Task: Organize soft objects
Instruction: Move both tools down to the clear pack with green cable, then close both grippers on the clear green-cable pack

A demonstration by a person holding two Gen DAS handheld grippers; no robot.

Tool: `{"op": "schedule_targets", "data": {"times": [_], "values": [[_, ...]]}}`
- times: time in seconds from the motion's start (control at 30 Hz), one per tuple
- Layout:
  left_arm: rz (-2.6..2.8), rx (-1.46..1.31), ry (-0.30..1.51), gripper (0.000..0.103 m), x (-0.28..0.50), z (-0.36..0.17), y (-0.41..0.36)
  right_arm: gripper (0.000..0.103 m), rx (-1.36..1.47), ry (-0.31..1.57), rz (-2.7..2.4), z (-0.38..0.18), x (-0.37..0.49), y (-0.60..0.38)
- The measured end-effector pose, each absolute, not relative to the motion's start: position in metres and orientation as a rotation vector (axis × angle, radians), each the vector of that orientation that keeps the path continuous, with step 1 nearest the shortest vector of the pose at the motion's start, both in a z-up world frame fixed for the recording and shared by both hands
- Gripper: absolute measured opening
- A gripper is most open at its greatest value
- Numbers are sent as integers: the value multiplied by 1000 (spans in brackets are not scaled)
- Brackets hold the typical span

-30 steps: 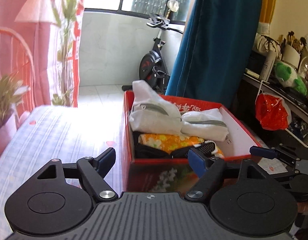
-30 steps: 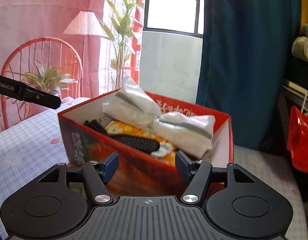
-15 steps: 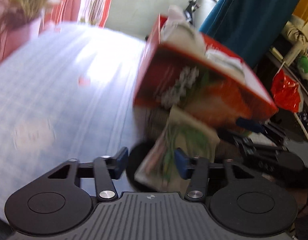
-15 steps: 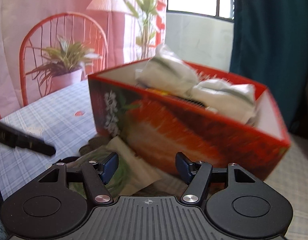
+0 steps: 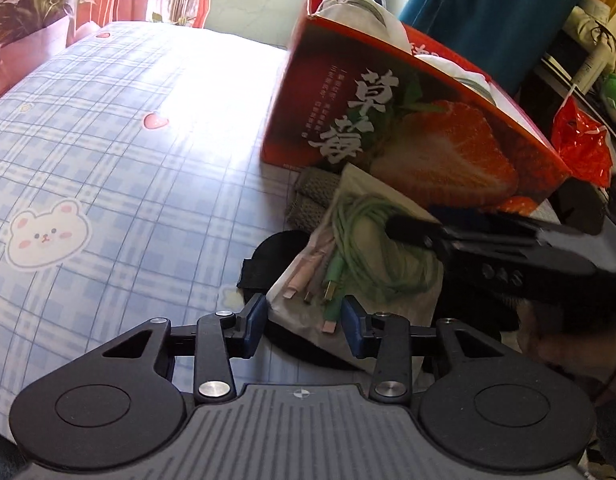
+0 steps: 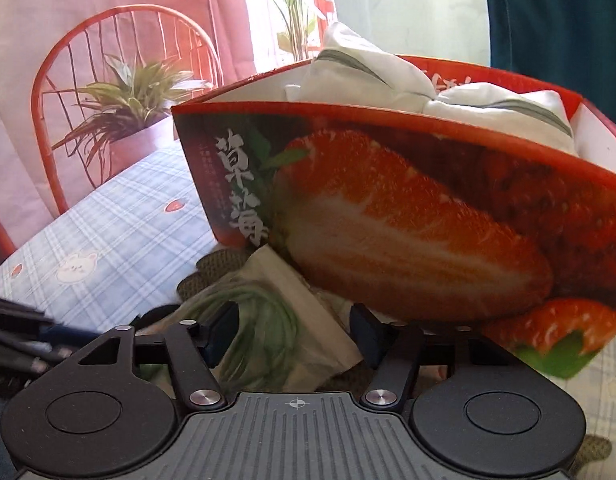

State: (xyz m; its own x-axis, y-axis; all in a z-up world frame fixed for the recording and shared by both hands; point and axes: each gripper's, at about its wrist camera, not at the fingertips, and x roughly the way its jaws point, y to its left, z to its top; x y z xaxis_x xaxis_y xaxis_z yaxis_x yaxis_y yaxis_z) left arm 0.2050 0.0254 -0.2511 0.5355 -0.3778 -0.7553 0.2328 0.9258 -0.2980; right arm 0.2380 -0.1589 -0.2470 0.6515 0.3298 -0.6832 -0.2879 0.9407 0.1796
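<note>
Step in hand, as I judge it: picking up the next loose item beside the box.

Red strawberry box (image 5: 408,132) sits on the plaid sheet (image 5: 107,152) and already holds white pouches (image 6: 372,76) piled above its rim. Whether the surface under the sheet is a bed or a tabletop cannot be told.

Against the near wall of the box lies a clear bag of coiled green cable (image 5: 372,248). It rests partly on a black round item (image 5: 275,252) and touches a grey knitted piece (image 5: 312,196) at the foot of the box.

Left claw (image 5: 303,320): fingers apart, low over the near edge of the bag, which lies between the two blue pads (image 5: 253,316). No contact with the bag is evident.

Right claw (image 6: 291,334): fingers apart, straddling the far part of the same bag from the other side. In the left view its dark tip overlaps the coil; whether it presses on the bag cannot be told.

Next move, my reading: one claw closes on the bag, gripping plastic and cable bundle together so the film does not slip out, then lifts it clear of the box wall and over the rim. The free corner of the box looks like the likely spot. Risk: the thin bag sags or snags on the rim.
</note>
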Motion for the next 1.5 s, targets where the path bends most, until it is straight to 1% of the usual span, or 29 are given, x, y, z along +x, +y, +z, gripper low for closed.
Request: {"op": "schedule_targets", "data": {"times": [0.03,0.1,0.13,0.17,0.2,0.47,0.73,0.9,1.13,1.33,1.37,1.43,1.5], "values": [[-363,-165,933,43,206,-251,25,49,61,789,351,-246,235,-161],[-362,-154,922,43,210,-252,23,35,79,791,333,-242,229,-167],[-362,-150,918,43,211,-252,22,31,96,790,324,-239,225,-172],[-365,-145,915,43,215,-252,19,22,111,788,316,-236,222,-177],[-368,-141,913,43,217,-252,18,17,125,788,312,-234,218,-181],[-401,-128,893,44,222,-253,3,15,203,800,307,-228,173,-200],[-420,-140,878,46,214,-256,6,16,349,815,242,-252,150,-205],[-416,-179,900,47,213,-257,15,16,361,786,245,-263,146,-206],[-436,-238,931,47,205,-258,22,16,337,768,244,-263,144,-203],[-480,-226,937,46,196,-260,10,16,333,759,244,-263,143,-202],[-480,-210,933,44,196,-260,9,16,335,759,244,-263,142,-203],[-469,-156,923,37,194,-260,5,16,341,758,246,-263,142,-204],[-469,-140,917,36,193,-260,4,16,347,757,246,-264,142,-205]]}}
